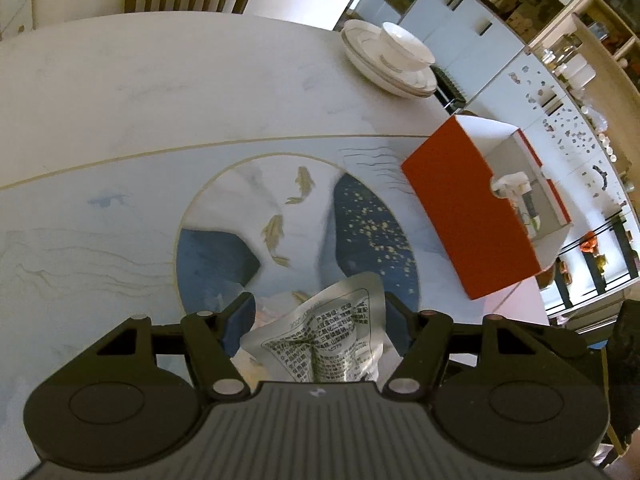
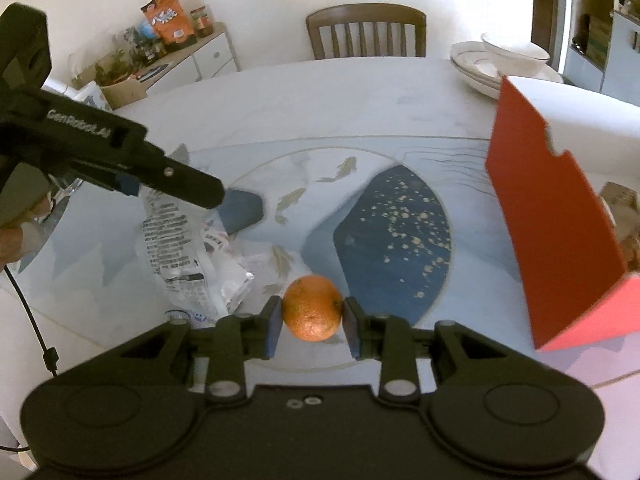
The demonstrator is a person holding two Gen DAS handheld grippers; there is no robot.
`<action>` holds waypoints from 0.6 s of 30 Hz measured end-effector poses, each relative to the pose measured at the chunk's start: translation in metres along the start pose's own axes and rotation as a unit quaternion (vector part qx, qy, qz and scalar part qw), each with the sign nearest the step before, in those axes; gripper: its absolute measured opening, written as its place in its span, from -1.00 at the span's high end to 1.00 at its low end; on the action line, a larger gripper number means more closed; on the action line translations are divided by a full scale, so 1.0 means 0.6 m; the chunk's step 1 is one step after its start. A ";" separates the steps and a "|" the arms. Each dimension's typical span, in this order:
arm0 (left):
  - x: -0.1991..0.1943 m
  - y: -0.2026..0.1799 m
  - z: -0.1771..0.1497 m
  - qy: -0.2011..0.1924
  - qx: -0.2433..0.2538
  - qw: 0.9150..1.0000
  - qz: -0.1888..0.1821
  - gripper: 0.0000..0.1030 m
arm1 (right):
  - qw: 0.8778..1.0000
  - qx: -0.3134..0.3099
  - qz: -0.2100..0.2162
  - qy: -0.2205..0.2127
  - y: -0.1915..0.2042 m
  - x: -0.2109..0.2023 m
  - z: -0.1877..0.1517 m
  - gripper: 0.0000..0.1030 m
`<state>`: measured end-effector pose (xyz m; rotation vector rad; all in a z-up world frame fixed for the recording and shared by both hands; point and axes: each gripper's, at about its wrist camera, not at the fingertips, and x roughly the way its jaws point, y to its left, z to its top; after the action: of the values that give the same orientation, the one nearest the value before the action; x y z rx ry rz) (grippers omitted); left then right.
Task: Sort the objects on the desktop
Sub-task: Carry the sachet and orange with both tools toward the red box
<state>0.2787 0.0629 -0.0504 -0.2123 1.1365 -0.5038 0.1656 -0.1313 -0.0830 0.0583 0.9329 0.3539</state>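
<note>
Now, right claw [image 2: 312,316] closed on orange [image 2: 312,307] above painted bench [image 2: 280,92], left claw [image 1: 320,320] gripping crumpled silver packet [image 1: 324,344], red box [image 1: 468,216] standing open nearby at bench edge, stacked plates [image 1: 384,64] beyond

I see wide bare bench [image 1: 168,92] ahead. The red box [image 1: 472,216] blocks my right side, stacked plates [image 1: 384,68] stand beyond it, a chair [image 2: 366,32] behind.

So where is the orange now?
Right wrist view: the orange is clamped in the right hand-held gripper, above the table, left of the red box.
</note>
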 end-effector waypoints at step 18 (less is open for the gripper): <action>-0.005 -0.092 -0.023 0.009 0.021 0.999 -0.043 -0.31 | 0.999 0.005 -0.022 -0.023 -0.046 -0.097 -0.021 0.39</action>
<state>0.2500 0.0175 -0.0311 -0.2211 1.1369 -0.6055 0.1315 -0.1774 -0.0510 0.0551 0.8888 0.3056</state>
